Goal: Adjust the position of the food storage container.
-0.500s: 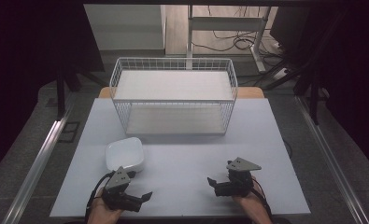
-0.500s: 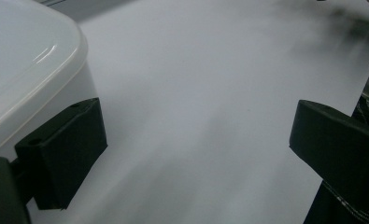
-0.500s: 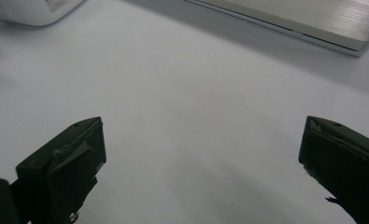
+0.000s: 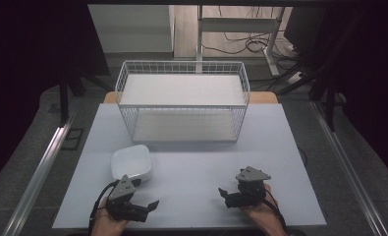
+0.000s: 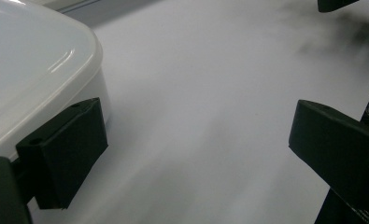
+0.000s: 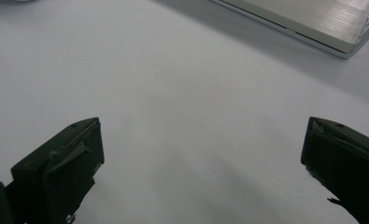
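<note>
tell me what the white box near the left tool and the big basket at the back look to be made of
White box: probably plastic, smooth and semi-glossy; soft highlights run along its rounded lid edge, and the wall looks slightly translucent.

Basket: thin metal wire with what looks like a white coating, seen in the fine open grid of its walls. The flat shelf inside looks like a matte pale board; its material is hard to tell.

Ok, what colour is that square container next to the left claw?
White, slightly translucent at the rim; the container shows best in the left gripper view.
</note>
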Motion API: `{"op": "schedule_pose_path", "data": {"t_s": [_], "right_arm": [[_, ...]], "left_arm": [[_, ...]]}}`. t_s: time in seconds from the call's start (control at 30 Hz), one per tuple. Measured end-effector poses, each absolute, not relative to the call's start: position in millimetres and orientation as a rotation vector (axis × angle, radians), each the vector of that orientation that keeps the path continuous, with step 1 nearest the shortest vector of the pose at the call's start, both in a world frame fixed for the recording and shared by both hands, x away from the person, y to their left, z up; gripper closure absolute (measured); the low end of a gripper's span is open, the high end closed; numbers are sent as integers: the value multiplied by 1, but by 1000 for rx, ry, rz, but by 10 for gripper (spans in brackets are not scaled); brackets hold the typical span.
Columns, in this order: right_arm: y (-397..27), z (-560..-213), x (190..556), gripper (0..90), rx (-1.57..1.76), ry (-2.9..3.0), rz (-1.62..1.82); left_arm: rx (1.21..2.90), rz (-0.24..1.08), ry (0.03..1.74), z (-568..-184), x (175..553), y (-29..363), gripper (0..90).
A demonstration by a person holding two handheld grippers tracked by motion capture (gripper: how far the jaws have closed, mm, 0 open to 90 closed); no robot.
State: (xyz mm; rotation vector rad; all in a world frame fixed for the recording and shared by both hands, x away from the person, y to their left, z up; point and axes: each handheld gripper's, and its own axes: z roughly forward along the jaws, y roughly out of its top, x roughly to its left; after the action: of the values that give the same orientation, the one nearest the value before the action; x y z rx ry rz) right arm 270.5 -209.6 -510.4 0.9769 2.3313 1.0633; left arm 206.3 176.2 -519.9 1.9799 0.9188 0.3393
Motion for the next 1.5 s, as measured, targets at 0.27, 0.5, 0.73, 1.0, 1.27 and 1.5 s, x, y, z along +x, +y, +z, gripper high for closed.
{"op": "schedule_pose_path", "data": {"t_s": [0.27, 0.5, 0.73, 1.0, 1.27, 1.5], "right_arm": [[-212, -507, 271, 0, 1003, 2319, 1079], [-213, -507, 273, 4, 1020, 2316, 1072], [-214, -505, 273, 26, 1030, 2316, 1065], [-214, -504, 275, 37, 1050, 2329, 1053], [-213, -504, 276, 86, 1064, 2356, 1048], [-211, -501, 279, 161, 1043, 2358, 1068]], "left_arm": [[1956, 348, 930, -513, 205, 181, 41], [1912, 375, 974, -501, 205, 196, 44], [1882, 417, 1047, -487, 206, 221, 29], [1791, 472, 1177, -482, 209, 267, 82], [1700, 517, 1341, -496, 219, 311, 250], [1712, 498, 1439, -515, 245, 319, 536]]}}
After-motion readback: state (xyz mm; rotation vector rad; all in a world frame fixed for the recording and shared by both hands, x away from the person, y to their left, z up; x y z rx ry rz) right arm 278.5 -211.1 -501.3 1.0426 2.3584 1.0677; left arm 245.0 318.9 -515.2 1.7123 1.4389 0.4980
